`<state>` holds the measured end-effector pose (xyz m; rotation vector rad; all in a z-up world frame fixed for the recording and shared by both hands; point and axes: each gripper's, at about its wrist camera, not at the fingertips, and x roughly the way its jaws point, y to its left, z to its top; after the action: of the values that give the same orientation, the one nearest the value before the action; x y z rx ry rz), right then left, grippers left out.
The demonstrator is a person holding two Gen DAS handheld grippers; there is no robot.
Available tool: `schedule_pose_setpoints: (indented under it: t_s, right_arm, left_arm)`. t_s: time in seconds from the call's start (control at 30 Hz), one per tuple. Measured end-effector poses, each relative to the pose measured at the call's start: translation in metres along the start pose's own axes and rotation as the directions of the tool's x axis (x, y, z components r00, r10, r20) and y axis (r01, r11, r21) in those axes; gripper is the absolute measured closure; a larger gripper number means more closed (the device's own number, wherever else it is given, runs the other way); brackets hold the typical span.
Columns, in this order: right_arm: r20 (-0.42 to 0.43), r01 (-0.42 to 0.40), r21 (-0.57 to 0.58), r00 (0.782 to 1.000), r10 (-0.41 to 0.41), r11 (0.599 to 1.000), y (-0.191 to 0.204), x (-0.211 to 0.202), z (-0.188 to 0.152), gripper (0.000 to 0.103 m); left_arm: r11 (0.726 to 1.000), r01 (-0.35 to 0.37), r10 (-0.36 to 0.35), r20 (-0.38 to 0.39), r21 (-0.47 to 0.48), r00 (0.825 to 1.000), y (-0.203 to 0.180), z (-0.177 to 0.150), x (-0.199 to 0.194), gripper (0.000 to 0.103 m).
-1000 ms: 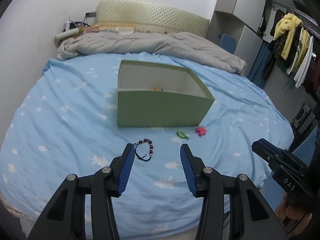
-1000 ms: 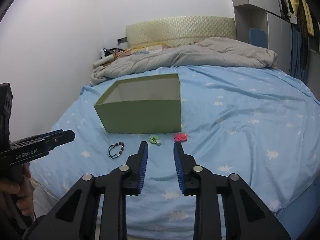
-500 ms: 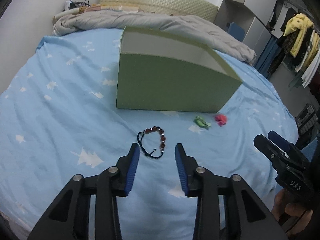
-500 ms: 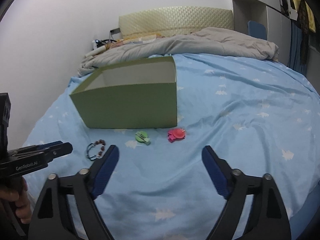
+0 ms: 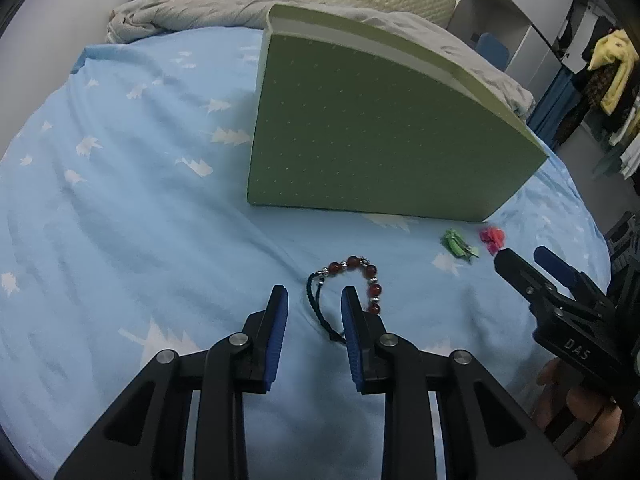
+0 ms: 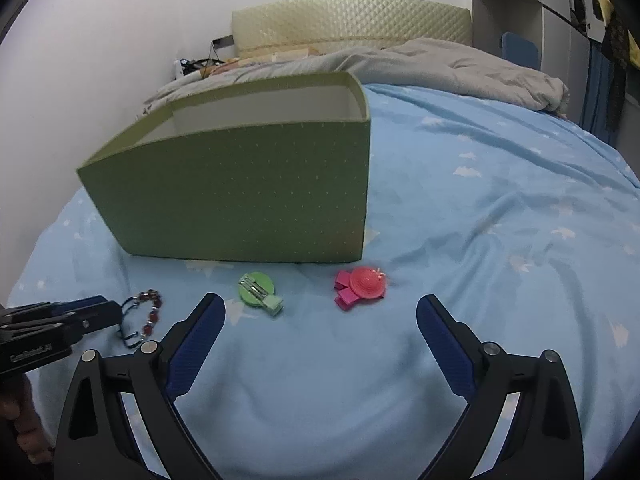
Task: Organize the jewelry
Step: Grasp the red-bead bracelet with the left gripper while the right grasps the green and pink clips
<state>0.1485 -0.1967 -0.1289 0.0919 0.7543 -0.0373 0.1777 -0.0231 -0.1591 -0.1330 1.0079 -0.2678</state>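
Note:
A red-bead bracelet (image 5: pixel 352 280) with a black cord lies on the blue bedsheet in front of a green open box (image 5: pixel 380 136). My left gripper (image 5: pixel 314 300) is open, low over the sheet, with the bracelet's black cord between its fingertips. A green hair clip (image 6: pixel 258 289) and a pink hat-shaped clip (image 6: pixel 362 283) lie in front of the box (image 6: pixel 248 188). My right gripper (image 6: pixel 320 312) is wide open, just short of both clips. The bracelet also shows in the right wrist view (image 6: pixel 146 314).
A grey duvet (image 6: pixel 420 68) is bunched at the head of the bed by a padded headboard (image 6: pixel 348 20). Clothes hang on a rack (image 5: pixel 608 76) to the right. The bed edge drops off near me.
My left gripper has moved forward and down to the bracelet and narrowed around its cord. My right gripper has opened wide and come closer to the two clips.

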Motion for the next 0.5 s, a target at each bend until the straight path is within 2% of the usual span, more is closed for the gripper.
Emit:
schedule_pose_setpoints:
  t_s: [0.2, 0.37, 0.5]
  right_arm:
    - [-0.019, 0.006, -0.027, 1.0, -0.006, 1.0, 0.008, 0.016, 0.001, 0.006]
    - [-0.053, 0.027, -0.033, 0.998, -0.029, 0.999, 0.012, 0.03, 0.005, 0.006]
    - [-0.092, 0.039, -0.033, 0.995, -0.042, 0.999, 0.014, 0.041, 0.005, 0.006]
  left_arm:
    - [1.0, 0.004, -0.004, -0.013, 0.002, 1.0, 0.003, 0.003, 0.013, 0.085]
    - [1.0, -0.009, 0.009, -0.008, 0.025, 1.0, 0.0, 0.003, 0.017, 0.096]
    - [1.0, -0.01, 0.011, -0.003, 0.026, 1.0, -0.001, 0.003, 0.019, 0.098]
